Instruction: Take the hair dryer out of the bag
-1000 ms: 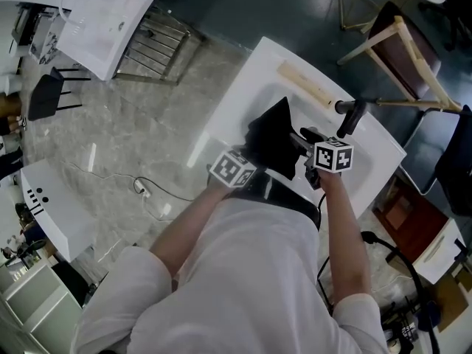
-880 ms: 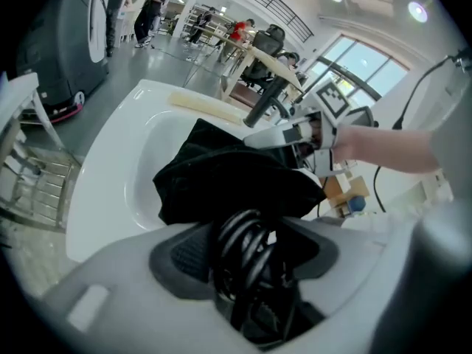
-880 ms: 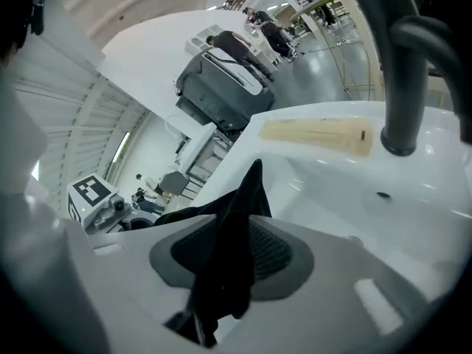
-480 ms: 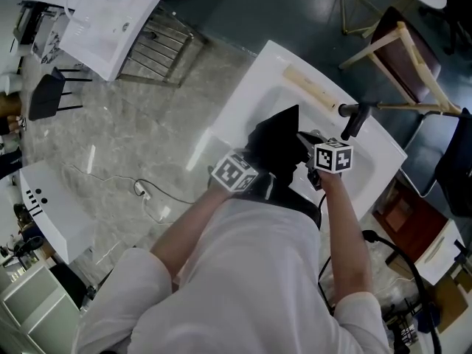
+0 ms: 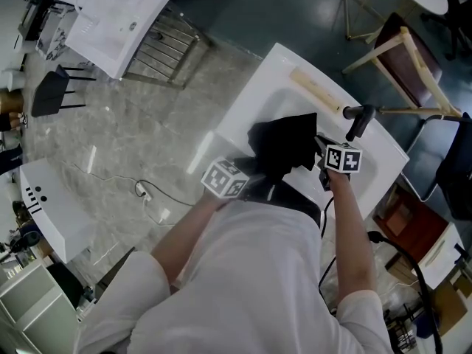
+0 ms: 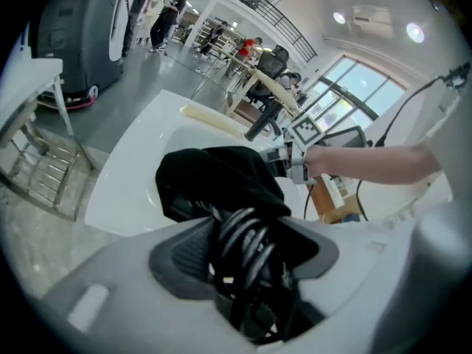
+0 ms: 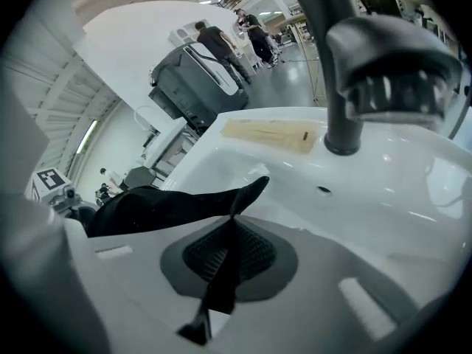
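The black bag [image 5: 284, 142] hangs over the basin of the white sink [image 5: 247, 98], held up between the two tools rather than lying flat; that looks deliberate, since drawing its ends apart keeps the cloth taut and the contents easier to pull out. The left tool [image 6: 251, 271] is closed on a coil of black cord [image 6: 247, 234] at the bag's near end, the loops squeezed between its pads with dark cloth bunched just above them; the cord is probably the hair dryer's lead, a handy thing to pull by. The right tool [image 7: 221, 271] is clamped tight on a thin fold of the bag's edge, on the side toward the black tap [image 5: 359, 118] at the sink's back edge; it seems to serve as the anchor. The hair dryer itself shows in no view; I judge it still inside the bag, over the middle of the sink; the next move likely needs the left tool to draw away while the right holds.
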The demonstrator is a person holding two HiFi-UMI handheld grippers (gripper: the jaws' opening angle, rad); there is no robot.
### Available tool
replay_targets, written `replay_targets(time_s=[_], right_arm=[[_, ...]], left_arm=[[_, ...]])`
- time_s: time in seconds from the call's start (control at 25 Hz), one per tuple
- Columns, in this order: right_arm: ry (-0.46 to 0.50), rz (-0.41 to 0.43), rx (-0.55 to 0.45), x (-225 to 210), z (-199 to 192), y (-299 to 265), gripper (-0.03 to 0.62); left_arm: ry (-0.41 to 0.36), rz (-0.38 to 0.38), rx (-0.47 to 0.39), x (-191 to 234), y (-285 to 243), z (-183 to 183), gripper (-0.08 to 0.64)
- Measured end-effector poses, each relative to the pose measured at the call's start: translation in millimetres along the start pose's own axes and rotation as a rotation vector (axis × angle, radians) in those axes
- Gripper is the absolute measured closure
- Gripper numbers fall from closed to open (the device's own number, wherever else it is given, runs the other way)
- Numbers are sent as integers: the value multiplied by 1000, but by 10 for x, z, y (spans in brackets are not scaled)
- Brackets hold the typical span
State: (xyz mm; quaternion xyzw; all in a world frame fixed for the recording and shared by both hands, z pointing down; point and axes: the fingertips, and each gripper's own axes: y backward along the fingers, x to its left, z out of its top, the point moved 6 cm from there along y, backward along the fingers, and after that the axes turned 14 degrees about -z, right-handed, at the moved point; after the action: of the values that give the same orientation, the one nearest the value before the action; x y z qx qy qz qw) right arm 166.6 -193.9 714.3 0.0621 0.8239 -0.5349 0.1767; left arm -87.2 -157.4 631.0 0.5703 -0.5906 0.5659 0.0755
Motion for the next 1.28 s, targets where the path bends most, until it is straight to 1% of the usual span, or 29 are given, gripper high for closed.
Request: replay_targets(time_s=[0.2,0.44,0.52,0.76,0.88,1.04,1.08,1.16,1.28], right_arm=[[22,-76,34,-157,-156,-8,580],[110,-140,90,-226,-297,-94,580],[126,-161,100,-234,-324,-98,580],[156,-167,116,-130,-405,-74,580],[154,-170,119,-88,-473,-43,580],[150,-193,119,-36,-553,-2,577],[146,-202,115,-19,-555,27,567],[138,-210,98,25,-565,102,522],[137,-210,62,72,-590,267,509]], left_arm=[[19,5,-84,-146,288,-60,301],[31,-6,-177,-334,564,-114,301],[30,-8,-205,-402,629,-121,301],[28,-23,-305,-569,801,-77,301],[26,-37,-359,-672,909,-48,301],[-2,-46,-407,-785,1086,-9,301],[-12,-46,-412,-798,1113,1,301],[-26,-49,-422,-815,1142,4,301],[-43,-62,-438,-850,1146,4,301]])
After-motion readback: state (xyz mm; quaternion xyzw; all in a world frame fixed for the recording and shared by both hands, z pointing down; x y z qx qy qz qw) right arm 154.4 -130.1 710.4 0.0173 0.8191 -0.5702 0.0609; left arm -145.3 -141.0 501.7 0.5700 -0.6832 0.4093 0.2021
